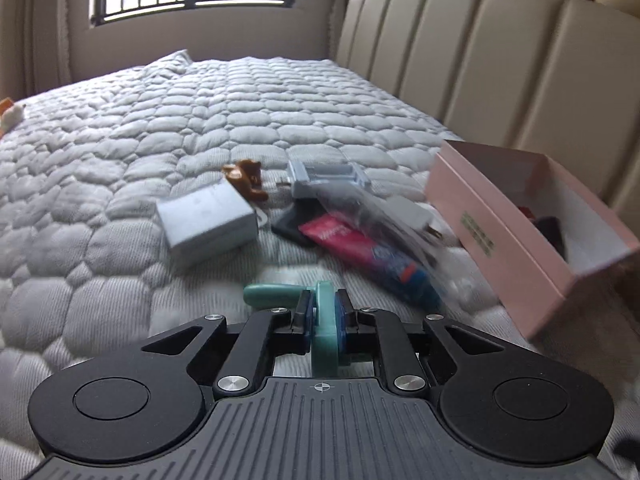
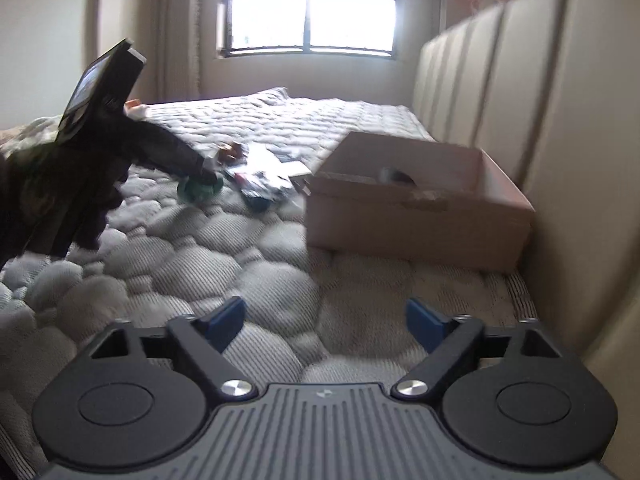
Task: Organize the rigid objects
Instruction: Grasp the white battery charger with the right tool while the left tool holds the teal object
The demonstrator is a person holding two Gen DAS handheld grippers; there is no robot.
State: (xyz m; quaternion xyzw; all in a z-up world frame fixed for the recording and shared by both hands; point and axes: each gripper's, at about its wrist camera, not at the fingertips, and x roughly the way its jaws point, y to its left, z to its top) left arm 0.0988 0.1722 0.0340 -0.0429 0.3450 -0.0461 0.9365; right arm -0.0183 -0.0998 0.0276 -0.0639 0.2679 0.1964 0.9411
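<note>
Right now our left gripper (image 1: pixel 323 312) is clenched on a teal plastic piece (image 1: pixel 322 320) just above the quilted mattress (image 1: pixel 120 184), near its headboard edge. Beyond lie a grey box (image 1: pixel 206 220), a brown figurine (image 1: pixel 246 178) and a bagged tube (image 1: pixel 372 252), close together. The pink box (image 1: pixel 500 248) sits against the headboard (image 1: pixel 500 60). Our right gripper (image 2: pixel 324 322) stands released over bare mattress before that box, with open quilt stretching toward the window-side edge.

Left claw (image 1: pixel 323 314) clamped shut, right claw (image 2: pixel 325 322) spread open

Quilted bed (image 1: pixel 160 152) carries pink box (image 1: pixel 500 236), grey case (image 1: pixel 206 216) (plus small clutter).
</note>
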